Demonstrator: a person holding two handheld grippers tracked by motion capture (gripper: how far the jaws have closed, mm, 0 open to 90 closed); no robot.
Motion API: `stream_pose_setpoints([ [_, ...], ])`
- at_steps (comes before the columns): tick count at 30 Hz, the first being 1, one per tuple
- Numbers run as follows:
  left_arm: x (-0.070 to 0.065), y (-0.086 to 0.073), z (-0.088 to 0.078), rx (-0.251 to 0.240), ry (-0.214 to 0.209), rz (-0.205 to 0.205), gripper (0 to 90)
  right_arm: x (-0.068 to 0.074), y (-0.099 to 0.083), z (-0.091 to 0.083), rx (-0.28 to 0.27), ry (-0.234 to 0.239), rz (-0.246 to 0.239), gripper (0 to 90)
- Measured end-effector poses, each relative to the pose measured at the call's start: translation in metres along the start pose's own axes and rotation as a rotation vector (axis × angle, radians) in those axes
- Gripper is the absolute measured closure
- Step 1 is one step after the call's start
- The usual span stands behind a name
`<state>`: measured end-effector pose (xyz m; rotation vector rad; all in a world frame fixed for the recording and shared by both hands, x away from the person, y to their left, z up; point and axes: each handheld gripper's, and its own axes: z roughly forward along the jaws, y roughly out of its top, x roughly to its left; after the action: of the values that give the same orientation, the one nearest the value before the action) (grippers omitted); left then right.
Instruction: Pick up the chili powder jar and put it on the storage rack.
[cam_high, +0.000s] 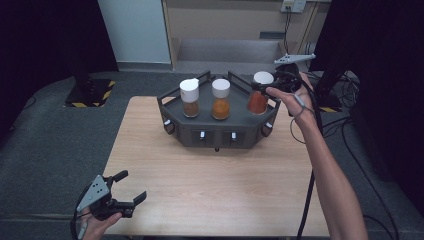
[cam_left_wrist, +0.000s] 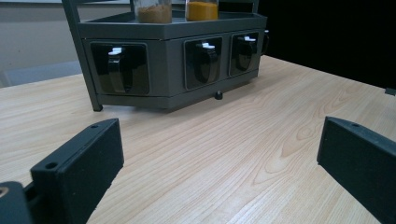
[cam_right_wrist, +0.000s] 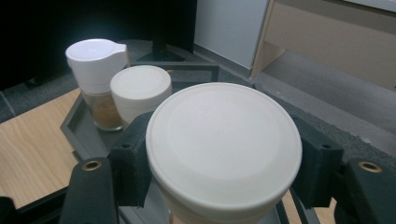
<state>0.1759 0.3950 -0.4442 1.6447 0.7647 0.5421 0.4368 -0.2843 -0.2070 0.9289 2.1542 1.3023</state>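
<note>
While my right gripper (cam_high: 263, 89) sits over the far right end of the dark grey hexagon-fronted rack (cam_high: 218, 131), its two black jaws are clamped on the white-lidded glass jar of red-orange spice (cam_high: 259, 96). From the right gripper view I see the pads pressed against opposite sides of that jar's round white lid (cam_right_wrist: 224, 147), so the grip is on the cap rather than the glass. From the high view the jar stands upright at the right end of the rack's top tray; whether its base rests on the tray I cannot tell.

Two more jars stand in that tray to the jar's left: a white-lidded glass jar of orange powder (cam_high: 220, 100) in the middle, and a glass jar of brown spice with a tall white spouted cap (cam_high: 189, 98) at the left end. All three stand apart from one another.

My left gripper (cam_high: 123, 189) is well away from all this, at the near left corner of the light wooden table (cam_high: 210, 190). Its jaws are spread wide with nothing between them, and in the left gripper view they frame bare wood grain, with the rack's front face and its row of small dark drawers with white-tipped handles (cam_left_wrist: 205, 61) farther off.
</note>
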Motion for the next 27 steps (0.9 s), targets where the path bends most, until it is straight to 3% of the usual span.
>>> stream_pose_setpoints([
  [10,0.000,0.000,0.000,0.001,-0.002,0.001,0.0,0.000,-0.006,0.013,0.000,-0.048,0.018,33.9],
  [27,0.000,0.000,0.000,0.000,-0.004,0.000,0.0,0.003,-0.016,0.038,0.025,-0.070,0.024,33.9],
])
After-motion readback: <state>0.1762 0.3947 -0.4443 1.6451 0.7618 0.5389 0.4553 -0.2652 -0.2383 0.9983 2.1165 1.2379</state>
